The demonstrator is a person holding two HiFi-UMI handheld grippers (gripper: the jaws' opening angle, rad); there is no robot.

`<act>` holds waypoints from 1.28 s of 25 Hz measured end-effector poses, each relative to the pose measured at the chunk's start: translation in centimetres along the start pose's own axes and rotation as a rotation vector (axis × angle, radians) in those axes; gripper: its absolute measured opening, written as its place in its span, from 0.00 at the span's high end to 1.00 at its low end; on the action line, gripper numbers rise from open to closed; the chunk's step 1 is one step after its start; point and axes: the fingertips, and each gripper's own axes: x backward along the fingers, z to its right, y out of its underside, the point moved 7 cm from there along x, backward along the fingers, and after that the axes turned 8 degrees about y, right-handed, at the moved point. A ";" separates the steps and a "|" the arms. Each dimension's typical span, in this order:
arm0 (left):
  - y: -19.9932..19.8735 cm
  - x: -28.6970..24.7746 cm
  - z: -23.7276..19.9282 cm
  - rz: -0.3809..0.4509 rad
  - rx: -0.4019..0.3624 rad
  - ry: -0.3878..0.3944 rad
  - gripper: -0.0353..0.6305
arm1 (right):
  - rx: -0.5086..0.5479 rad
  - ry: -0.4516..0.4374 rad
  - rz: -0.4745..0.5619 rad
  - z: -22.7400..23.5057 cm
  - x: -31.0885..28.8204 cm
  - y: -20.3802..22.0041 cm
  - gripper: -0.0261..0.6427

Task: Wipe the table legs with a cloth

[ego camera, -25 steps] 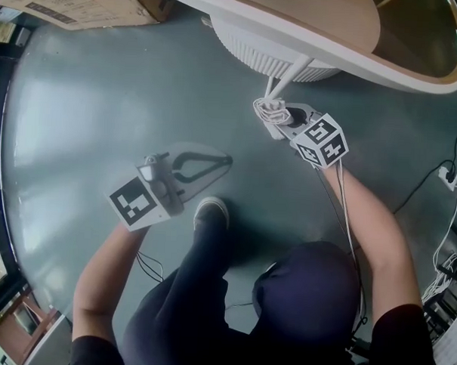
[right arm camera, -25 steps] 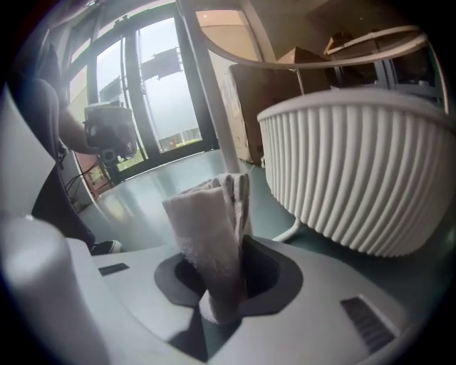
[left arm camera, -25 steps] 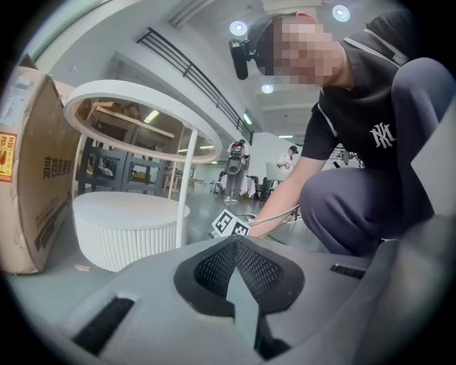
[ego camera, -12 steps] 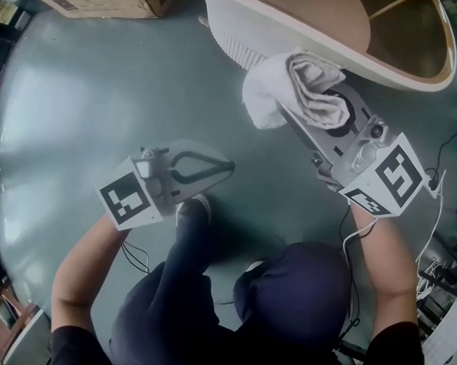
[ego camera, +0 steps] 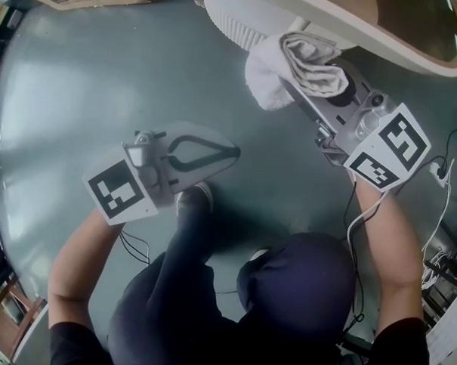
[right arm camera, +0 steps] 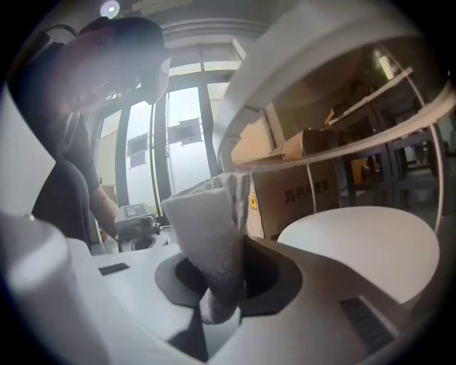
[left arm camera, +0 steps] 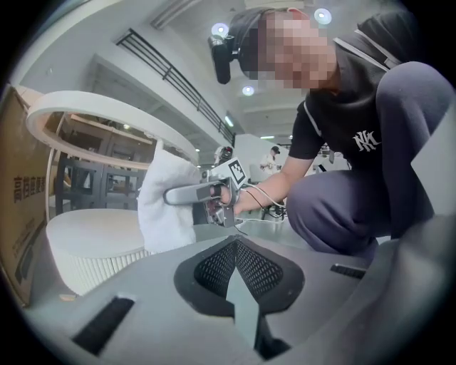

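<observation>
Head view: the rolled cloth (ego camera: 303,59) was clamped in the right gripper (ego camera: 297,86), long axis pointed toward 10 o'clock, beside the table (ego camera: 415,56) rim. The left gripper (ego camera: 228,152) was closed, empty.

The left gripper (left arm camera: 237,278) is showing its fingers (left arm camera: 214,269) pressing together on nothing. Just left of centre, the right gripper (left arm camera: 177,194) is clamping a white cloth (left arm camera: 162,221). A ribbed base (left arm camera: 85,239) is sitting at eight o'clock under a round tabletop (left arm camera: 107,114). A person (left arm camera: 356,164) is crouching at three o'clock.
</observation>
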 end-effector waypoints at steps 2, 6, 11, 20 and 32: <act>1.1 1.0 -1.3 0.000 0.022 0.001 0.94 | -0.016 -0.009 -0.028 0.9 -1.9 1.8 0.85; 1.8 1.2 -1.6 0.004 0.044 -0.010 0.94 | -0.020 -0.016 -0.098 1.4 -2.3 5.8 0.85; 3.0 1.2 -1.6 -0.014 0.075 -0.017 0.94 | -0.038 -0.004 -0.203 2.4 -2.5 11.7 0.85; 4.3 1.9 -1.4 -0.041 0.098 -0.033 0.94 | -0.026 0.022 -0.385 4.5 -3.8 20.2 0.85; 1.6 1.6 0.9 -0.037 0.055 -0.057 0.94 | -0.014 -0.062 -0.415 1.9 -2.6 15.2 0.85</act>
